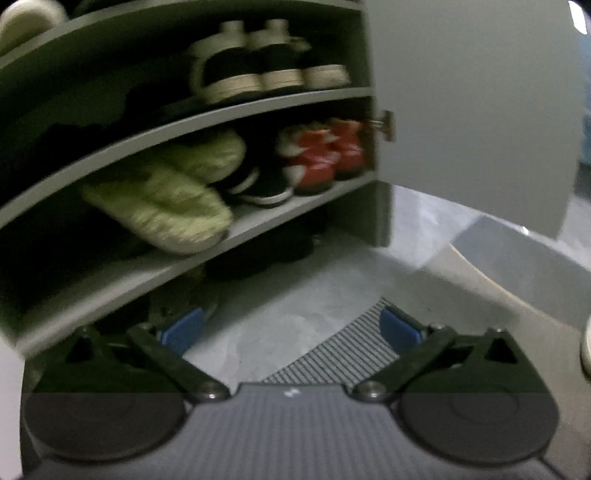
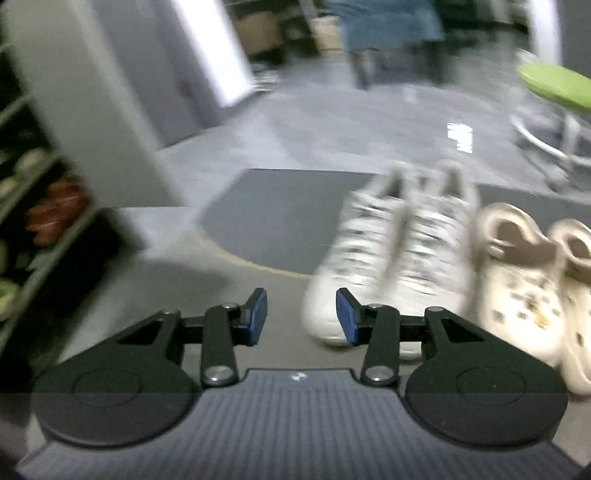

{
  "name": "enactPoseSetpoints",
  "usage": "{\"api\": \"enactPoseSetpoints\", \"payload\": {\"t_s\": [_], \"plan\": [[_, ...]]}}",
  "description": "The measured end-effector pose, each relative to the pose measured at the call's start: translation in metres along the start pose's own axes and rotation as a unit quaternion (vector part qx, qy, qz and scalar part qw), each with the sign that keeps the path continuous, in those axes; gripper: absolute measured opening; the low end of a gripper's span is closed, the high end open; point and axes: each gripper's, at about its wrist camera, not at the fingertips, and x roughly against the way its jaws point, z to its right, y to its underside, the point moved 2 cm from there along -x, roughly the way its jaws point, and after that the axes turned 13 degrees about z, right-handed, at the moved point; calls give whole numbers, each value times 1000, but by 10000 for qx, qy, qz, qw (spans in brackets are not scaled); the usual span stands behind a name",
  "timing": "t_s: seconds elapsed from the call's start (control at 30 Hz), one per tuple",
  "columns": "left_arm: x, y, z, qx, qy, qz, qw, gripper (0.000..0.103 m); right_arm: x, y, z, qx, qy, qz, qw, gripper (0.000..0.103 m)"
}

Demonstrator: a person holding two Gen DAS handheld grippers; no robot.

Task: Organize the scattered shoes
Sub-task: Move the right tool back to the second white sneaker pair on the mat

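In the right wrist view a pair of white sneakers (image 2: 395, 251) stands on the floor, with a pair of cream clogs (image 2: 532, 280) to its right. My right gripper (image 2: 301, 317) hovers low, just left of the sneakers' toes, jaws apart and nothing between them. In the left wrist view my left gripper (image 1: 291, 328) is open wide and empty above the pale floor, facing an open shoe cabinet (image 1: 258, 107). Its shelves hold green slippers (image 1: 166, 195), a black sneaker (image 1: 262, 184), red shoes (image 1: 325, 155) and black shoes with pale soles (image 1: 258, 62).
The cabinet door (image 1: 472, 110) stands open at the right. A dark mat (image 2: 280, 218) lies on the floor behind the sneakers; a striped mat (image 1: 343, 347) lies near the left gripper. A green stool (image 2: 557, 88) and a person's legs (image 2: 388, 33) are farther back.
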Motion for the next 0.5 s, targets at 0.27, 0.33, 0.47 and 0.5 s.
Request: {"api": "enactPoseSetpoints", "payload": {"t_s": [0.27, 0.33, 0.47, 0.5], "plan": [[-13, 74, -13, -121, -545, -412, 9976, 103, -71, -34, 50, -652, 771, 518, 9935, 85], [-13, 101, -19, 39, -621, -387, 9973, 103, -97, -45, 53, -878, 909, 383, 9912, 85], [-29, 147, -25, 155, -903, -718, 9932, 103, -144, -57, 48, -591, 1217, -116, 9907, 85], [-32, 153, -27, 214, -904, -742, 9929, 103, -153, -57, 48, -412, 1334, -196, 9900, 85]]}}
